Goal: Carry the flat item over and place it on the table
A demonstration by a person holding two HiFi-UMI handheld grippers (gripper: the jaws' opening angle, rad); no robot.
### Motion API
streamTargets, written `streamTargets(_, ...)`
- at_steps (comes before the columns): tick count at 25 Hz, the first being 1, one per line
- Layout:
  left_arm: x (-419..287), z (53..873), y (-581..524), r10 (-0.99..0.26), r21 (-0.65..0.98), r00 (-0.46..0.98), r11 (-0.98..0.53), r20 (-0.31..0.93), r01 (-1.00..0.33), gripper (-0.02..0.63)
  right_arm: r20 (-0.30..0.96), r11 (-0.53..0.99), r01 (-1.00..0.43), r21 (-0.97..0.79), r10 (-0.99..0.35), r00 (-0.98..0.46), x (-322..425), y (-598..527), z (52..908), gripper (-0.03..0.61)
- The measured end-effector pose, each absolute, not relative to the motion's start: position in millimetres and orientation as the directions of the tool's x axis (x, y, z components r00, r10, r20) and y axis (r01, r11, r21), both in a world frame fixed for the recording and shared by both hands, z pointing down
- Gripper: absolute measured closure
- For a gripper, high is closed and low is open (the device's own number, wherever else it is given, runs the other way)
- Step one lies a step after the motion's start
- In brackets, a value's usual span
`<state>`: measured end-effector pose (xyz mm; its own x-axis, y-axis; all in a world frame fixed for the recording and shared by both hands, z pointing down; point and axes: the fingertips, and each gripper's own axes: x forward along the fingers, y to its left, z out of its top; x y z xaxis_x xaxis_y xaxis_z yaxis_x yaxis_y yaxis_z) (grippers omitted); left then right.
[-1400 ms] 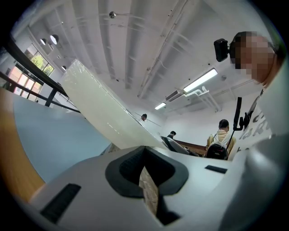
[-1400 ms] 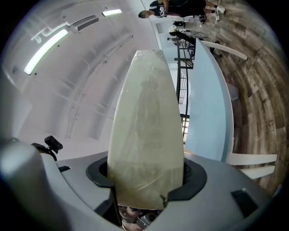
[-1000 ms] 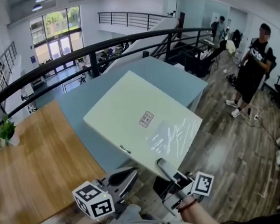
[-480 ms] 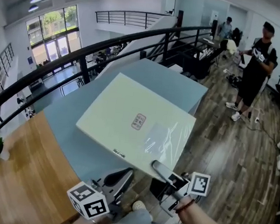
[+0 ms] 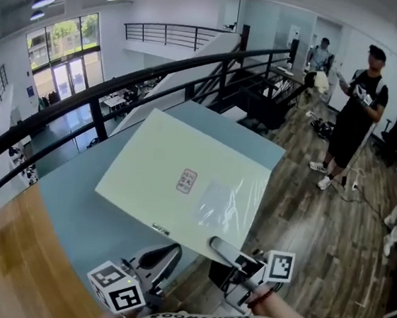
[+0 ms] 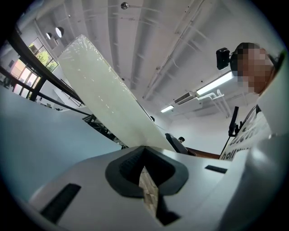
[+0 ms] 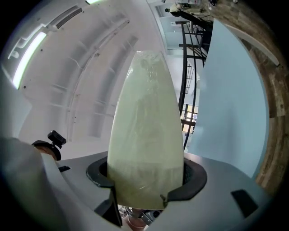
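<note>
The board (image 5: 182,181) hangs over the blue counter (image 5: 72,204), jaws of the right gripper (image 5: 227,254) clamped on its near edge, those of the left gripper (image 5: 157,258) nearly together and empty, so the person should lower it level and slowly

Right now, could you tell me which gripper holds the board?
The right gripper: its fingers clamp the board, while the left gripper is shut, empty.
</note>
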<state>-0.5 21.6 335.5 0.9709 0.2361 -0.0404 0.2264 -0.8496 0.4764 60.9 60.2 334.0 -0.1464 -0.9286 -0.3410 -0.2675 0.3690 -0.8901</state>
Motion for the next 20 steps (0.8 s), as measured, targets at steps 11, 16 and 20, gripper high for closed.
streamTargets(11,40.0,330.7,-28.3,0.161,0.349,0.987,-0.926,0.017,0.145,0.612,-0.304,0.331,-0.201,-0.922,-0.940,-0.154,114.3,0.2,355.3,0.284)
streamTargets(16,45.5,332.8,-50.3,0.079,0.352,0.997,-0.934,0.024,0.065,0.612,-0.303,0.330,-0.130,-0.935,-0.934,-0.190,136.6,-34.4,371.1,0.285)
streamTargets(20,49.0,339.8,-87.7,-0.052,0.361,0.998,-0.930,0.036,-0.062,0.612,-0.324,0.353,-0.082,-0.932,-0.912,-0.252,158.2,-76.3,372.7,0.285)
